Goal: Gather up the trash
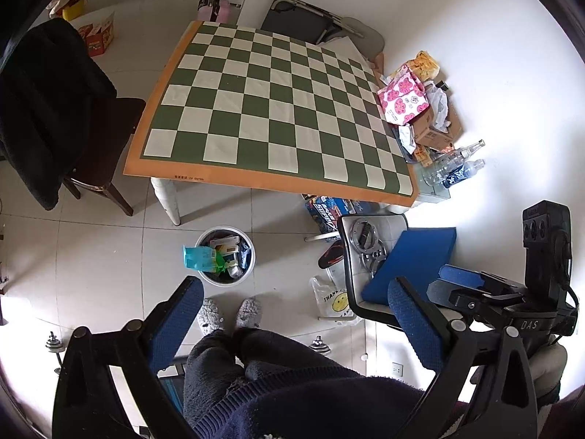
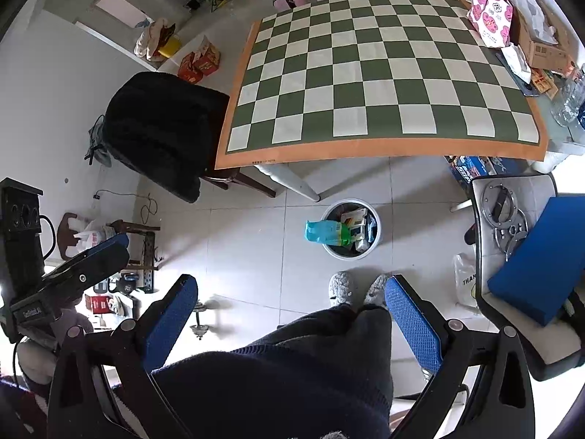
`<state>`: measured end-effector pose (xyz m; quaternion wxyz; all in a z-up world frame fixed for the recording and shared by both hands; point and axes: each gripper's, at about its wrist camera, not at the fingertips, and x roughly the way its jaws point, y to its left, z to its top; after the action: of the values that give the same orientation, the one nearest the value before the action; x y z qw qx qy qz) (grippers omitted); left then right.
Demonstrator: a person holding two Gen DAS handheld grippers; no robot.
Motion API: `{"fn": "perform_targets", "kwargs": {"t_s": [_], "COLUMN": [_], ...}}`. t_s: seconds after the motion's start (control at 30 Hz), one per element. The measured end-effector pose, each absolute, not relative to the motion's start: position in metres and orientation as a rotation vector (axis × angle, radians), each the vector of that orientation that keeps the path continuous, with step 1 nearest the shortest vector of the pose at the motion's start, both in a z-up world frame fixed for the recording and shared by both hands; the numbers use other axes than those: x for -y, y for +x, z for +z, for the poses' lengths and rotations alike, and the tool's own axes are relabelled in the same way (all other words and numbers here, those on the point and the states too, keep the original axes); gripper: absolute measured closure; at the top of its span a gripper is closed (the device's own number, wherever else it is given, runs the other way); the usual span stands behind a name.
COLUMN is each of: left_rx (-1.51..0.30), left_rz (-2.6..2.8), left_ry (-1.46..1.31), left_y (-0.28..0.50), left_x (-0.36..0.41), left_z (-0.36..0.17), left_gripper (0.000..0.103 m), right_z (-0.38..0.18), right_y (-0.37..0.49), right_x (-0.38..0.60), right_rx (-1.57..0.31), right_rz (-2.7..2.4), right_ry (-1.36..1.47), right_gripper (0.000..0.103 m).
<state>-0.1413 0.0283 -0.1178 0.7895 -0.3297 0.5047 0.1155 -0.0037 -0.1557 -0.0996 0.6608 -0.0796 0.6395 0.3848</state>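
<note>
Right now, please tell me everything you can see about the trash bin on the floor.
The trash bin is a round, white, open-topped container, seemingly plastic, with a dark liner. It stands upright on the pale tiled floor, in front of the table's white leg and just beyond the person's grey slippers. It is full: boxes and wrappers fill it, and a teal and green packet sticks out over its rim. Neither claw touches it.
</note>
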Motion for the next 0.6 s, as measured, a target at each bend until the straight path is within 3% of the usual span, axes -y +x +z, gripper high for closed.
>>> {"fn": "perform_targets", "kwargs": {"t_s": [0.6], "left_rx": [-1.099], "left_rz": [0.225], "left_ry": [-0.711], "left_y": [-0.1414], "left_x": [-0.0203], "left_z": [-0.1152], "left_gripper": [0.0], "right_z": [-0.0966], "right_y": [-0.0042], "right_x": [0.158], "right_rx": [-1.452], "right_rz": [0.876], "right_ry": [-0.18], "right_gripper": [0.0]}}
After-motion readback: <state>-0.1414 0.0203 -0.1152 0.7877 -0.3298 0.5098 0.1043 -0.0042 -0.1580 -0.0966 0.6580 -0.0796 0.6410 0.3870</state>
